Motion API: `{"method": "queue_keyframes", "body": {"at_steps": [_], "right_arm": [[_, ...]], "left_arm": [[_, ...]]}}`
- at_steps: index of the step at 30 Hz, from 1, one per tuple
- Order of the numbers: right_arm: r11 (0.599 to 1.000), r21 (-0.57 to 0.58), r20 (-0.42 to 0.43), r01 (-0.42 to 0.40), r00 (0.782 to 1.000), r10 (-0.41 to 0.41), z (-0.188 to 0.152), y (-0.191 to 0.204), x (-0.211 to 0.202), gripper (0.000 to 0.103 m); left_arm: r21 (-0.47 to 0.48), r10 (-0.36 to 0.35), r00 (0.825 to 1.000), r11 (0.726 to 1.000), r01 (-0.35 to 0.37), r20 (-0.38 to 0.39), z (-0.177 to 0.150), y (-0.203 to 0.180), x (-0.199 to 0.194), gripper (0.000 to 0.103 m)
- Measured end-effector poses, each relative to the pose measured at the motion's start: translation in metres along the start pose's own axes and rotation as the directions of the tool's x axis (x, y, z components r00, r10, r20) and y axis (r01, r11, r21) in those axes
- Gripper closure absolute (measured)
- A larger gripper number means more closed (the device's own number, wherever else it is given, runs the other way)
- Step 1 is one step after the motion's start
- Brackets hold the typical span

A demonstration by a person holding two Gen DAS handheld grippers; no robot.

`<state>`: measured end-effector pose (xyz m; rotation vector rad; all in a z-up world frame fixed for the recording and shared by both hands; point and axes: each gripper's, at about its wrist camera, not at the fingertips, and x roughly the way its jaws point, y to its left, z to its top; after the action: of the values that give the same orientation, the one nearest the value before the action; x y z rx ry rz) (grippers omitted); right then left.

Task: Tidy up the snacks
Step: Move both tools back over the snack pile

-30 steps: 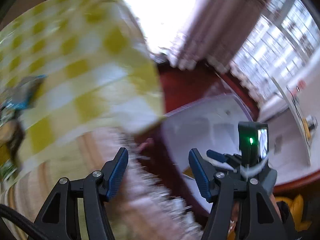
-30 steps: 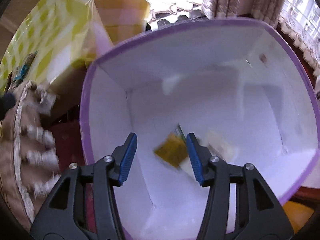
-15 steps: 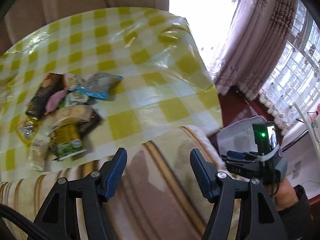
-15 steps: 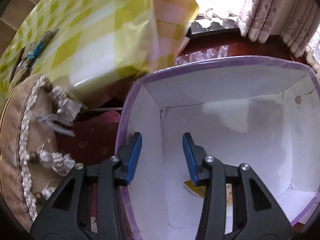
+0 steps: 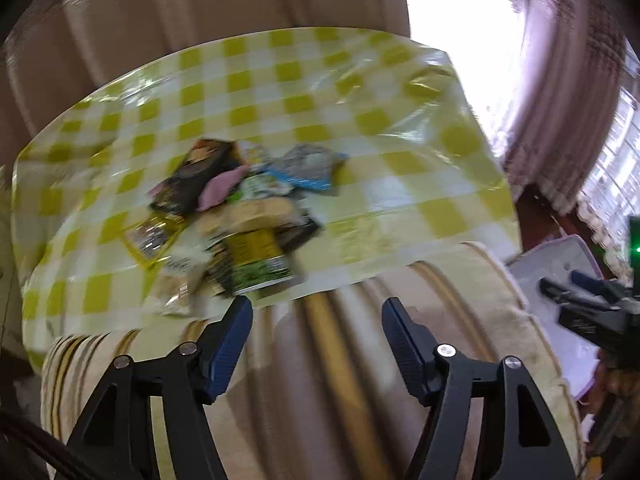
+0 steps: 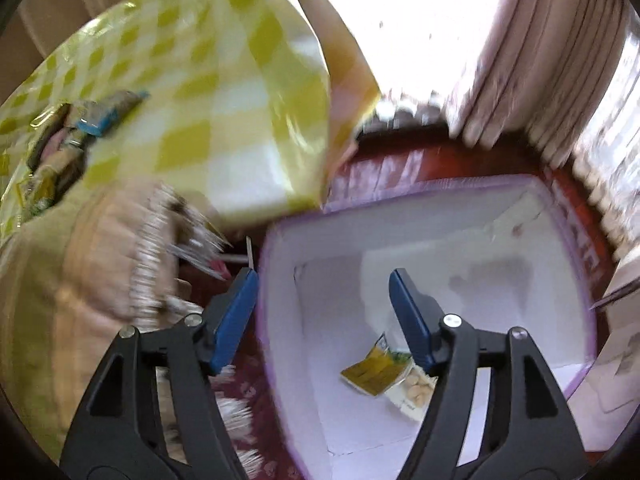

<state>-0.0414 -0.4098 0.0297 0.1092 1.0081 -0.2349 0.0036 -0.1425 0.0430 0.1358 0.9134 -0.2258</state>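
Snacks [image 5: 236, 216] lie in a loose pile on the bench [image 5: 400, 168], which is covered with a yellow-and-white checked cloth; the packets overlap, among them a dark one, a pink one, a blue-edged one and a green-and-yellow one at the near edge. The left wrist view is blurred, so their print cannot be read. The left tool [image 5: 316, 336] hangs above a striped beige cushion [image 5: 328, 400] just in front of the bench, its jaws opening with nothing between them. At the far right of that view the right tool [image 5: 592, 304] shows over a white box with a purple rim [image 5: 560, 256].

In the right wrist view the right tool [image 6: 322, 320] is above the near-left corner of the box [image 6: 472, 184], its left finger outside the rim and its right finger over the inside. Its jaws are opening and hold nothing. Two packets rest on the box floor: a yellow packet [image 6: 372, 372] and, touching it, a pale packet [image 6: 414, 394]. The pile on the bench also shows at the left of this view, well apart from the box.
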Motion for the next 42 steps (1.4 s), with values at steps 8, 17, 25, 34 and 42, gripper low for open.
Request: {"method": "queue_keyframes", "body": {"at_steps": [8, 17, 25, 34, 42], "right_arm": [[0.99, -0.077, 0.117, -0.114, 0.986, 0.123, 0.028, 0.07, -0.039, 0.022], [0.963, -0.196, 0.053, -0.183, 0.979, 0.197, 0.026, 0.147, -0.033, 0.022], [0.949, -0.226, 0.022, -0.22, 0.973, 0.231, 0.033, 0.187, -0.023, 0.022], [0.93, -0.288, -0.016, -0.227, 0.972, 0.233, 0.039, 0.22, -0.007, 0.022], [0.916, -0.308, -0.068, -0.259, 0.966, 0.25, 0.047, 0.243, 0.011, 0.022]], "left_arm": [[-0.113, 0.089, 0.996, 0.99, -0.089, -0.012, -0.015, 0.057, -0.002, 0.034], [-0.2, 0.158, 0.986, 0.966, -0.164, -0.047, -0.027, 0.107, 0.0, 0.034], [-0.264, 0.145, 0.986, 0.951, -0.161, -0.079, -0.032, 0.135, 0.01, 0.034], [-0.317, 0.082, 0.993, 0.943, -0.106, -0.089, -0.027, 0.161, 0.024, 0.034], [-0.222, -0.012, 0.992, 0.975, -0.017, -0.126, 0.0, 0.151, 0.061, 0.034]]}}
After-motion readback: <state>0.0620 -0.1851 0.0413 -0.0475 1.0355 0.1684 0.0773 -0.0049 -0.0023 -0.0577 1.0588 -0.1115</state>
